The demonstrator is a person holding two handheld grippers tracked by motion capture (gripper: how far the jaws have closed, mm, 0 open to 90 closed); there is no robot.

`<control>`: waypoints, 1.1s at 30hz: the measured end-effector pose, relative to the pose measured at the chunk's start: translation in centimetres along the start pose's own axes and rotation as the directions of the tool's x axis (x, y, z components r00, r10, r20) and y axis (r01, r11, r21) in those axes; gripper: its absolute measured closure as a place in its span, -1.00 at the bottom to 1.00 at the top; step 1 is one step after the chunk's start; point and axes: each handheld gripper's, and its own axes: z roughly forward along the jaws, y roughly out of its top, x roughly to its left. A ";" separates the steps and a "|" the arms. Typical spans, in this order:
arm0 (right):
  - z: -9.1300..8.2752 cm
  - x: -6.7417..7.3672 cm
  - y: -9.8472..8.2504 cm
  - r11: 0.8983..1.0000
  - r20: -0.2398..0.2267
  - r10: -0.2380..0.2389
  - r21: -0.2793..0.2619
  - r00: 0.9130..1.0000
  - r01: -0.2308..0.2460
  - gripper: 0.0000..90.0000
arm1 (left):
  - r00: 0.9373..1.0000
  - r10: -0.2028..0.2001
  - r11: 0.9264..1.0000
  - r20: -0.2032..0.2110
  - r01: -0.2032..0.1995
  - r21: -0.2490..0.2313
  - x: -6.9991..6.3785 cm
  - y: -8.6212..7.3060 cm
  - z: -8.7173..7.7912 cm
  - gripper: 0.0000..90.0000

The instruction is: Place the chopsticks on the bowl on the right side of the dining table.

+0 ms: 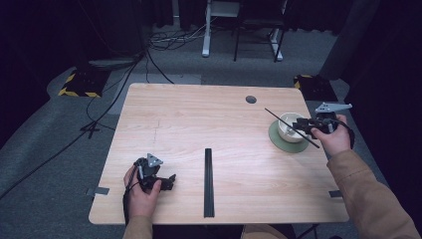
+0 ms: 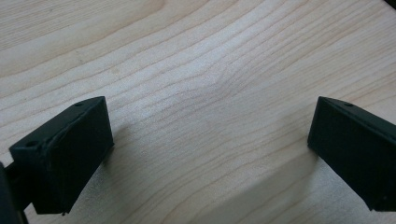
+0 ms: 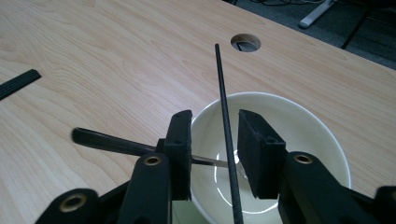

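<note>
A white bowl (image 1: pixel 290 126) (image 3: pixel 299 126) stands on a green saucer (image 1: pixel 276 139) at the table's right side. A thin black stick (image 1: pixel 278 118) (image 3: pixel 221 84) lies slanted across the bowl's rim. It passes between the jaws of my right gripper (image 1: pixel 311 125) (image 3: pixel 215 119), which stand a little apart over the bowl, wider than the stick. A black-handled utensil (image 3: pixel 100 140) leans into the bowl from the left. Near the front left edge, my left gripper (image 1: pixel 169 180) (image 2: pixel 210 121) rests open over bare wood.
A long black bar (image 1: pixel 209 181) (image 3: pixel 18 83) lies on the wooden table (image 1: pixel 199 119), running front to back at the middle. A round cable hole (image 1: pixel 251 99) (image 3: pixel 246 42) sits at the back right. Cables and desk legs (image 1: pixel 206 35) cross the floor beyond.
</note>
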 end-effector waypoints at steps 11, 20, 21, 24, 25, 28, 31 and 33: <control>-2.6 3.1 1.8 0.997 -0.021 0.002 -0.074 1.000 -0.004 0.22 | 1.000 0.000 1.000 0.001 0.000 0.000 0.0 0.0 0.0 -0.99; -4.0 6.8 3.2 0.993 -0.082 -0.007 -0.122 0.997 -0.003 0.13 | 1.000 0.000 1.000 0.002 0.000 0.000 0.0 0.0 0.0 -0.99; -4.1 7.2 3.3 0.992 -0.087 -0.010 -0.123 0.996 -0.001 0.12 | 1.000 0.000 1.000 0.000 0.000 0.000 0.0 0.0 0.0 -0.99; -4.5 8.8 3.7 0.990 -0.081 -0.055 -0.132 0.995 0.044 0.10 | 1.000 -0.006 1.000 0.007 0.006 -0.002 -0.1 0.0 0.0 -0.99; -4.5 9.3 3.8 0.989 -0.082 -0.060 -0.141 0.995 0.048 0.09 | 1.000 -0.006 1.000 0.007 0.006 -0.002 -0.1 0.0 0.0 -0.99; -4.3 10.7 4.0 0.986 -0.096 -0.085 -0.148 0.992 0.070 0.08 | 1.000 -0.002 1.000 0.002 0.002 0.000 -0.1 -0.1 -0.1 -0.99; -4.1 11.7 4.0 0.985 -0.105 -0.108 -0.147 0.989 0.092 0.08 | 1.000 -0.003 1.000 0.006 0.003 0.001 -0.1 -0.2 -0.1 -0.99; -3.8 12.7 4.1 0.983 -0.120 -0.123 -0.148 0.985 0.105 0.07 | 1.000 -0.003 1.000 0.006 0.003 0.001 -0.1 -0.2 -0.1 -0.99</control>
